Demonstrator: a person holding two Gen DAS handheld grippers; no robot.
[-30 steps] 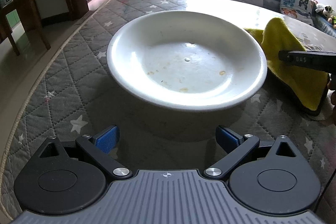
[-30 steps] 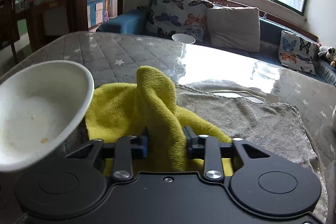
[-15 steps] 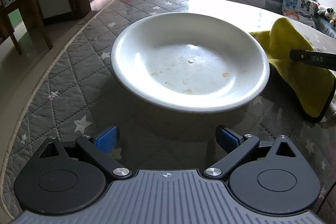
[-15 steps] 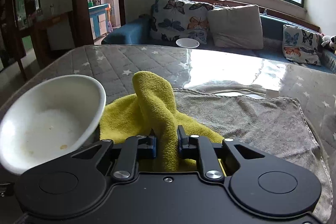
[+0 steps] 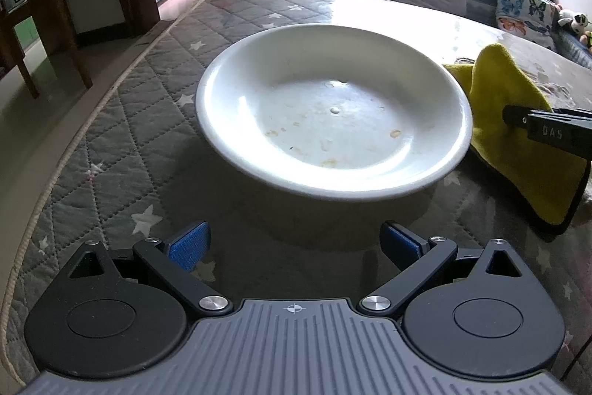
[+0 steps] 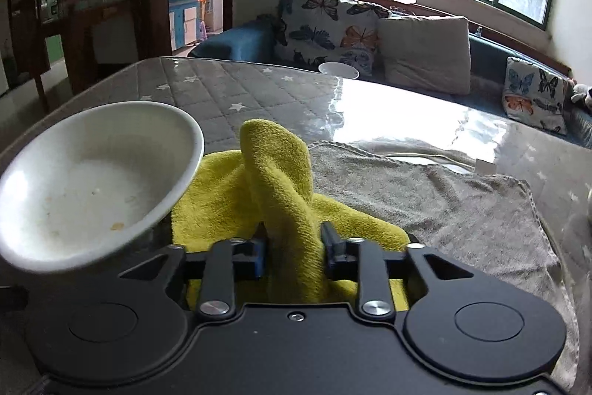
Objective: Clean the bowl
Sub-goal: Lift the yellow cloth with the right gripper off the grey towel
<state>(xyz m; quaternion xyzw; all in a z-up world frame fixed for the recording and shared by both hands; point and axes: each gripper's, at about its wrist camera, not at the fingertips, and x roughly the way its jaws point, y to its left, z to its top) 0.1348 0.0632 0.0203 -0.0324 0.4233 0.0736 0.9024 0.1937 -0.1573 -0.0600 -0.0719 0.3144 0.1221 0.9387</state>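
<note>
A white bowl (image 5: 333, 121) with small food stains stands on the quilted grey table cover (image 5: 122, 121). My left gripper (image 5: 296, 243) is open just in front of it, blue pads (image 5: 188, 243) wide apart and empty. To the right of the bowl lies a yellow cloth (image 5: 510, 106), where the tip of my right gripper (image 5: 547, 132) shows. In the right wrist view, my right gripper (image 6: 294, 254) is shut on a raised fold of the yellow cloth (image 6: 277, 173), with the bowl (image 6: 92, 180) close on its left.
A grey towel (image 6: 425, 198) is spread right of the yellow cloth. A small white bowl (image 6: 338, 69) sits at the table's far edge, with a sofa and cushions (image 6: 421, 54) behind. The table edge (image 5: 55, 173) curves along the left, with floor beyond.
The right fingers closed in on the fold of the yellow cloth and still grip it; the right camera has risen slightly. The left gripper stayed open, the bowl shifting little in its view.
</note>
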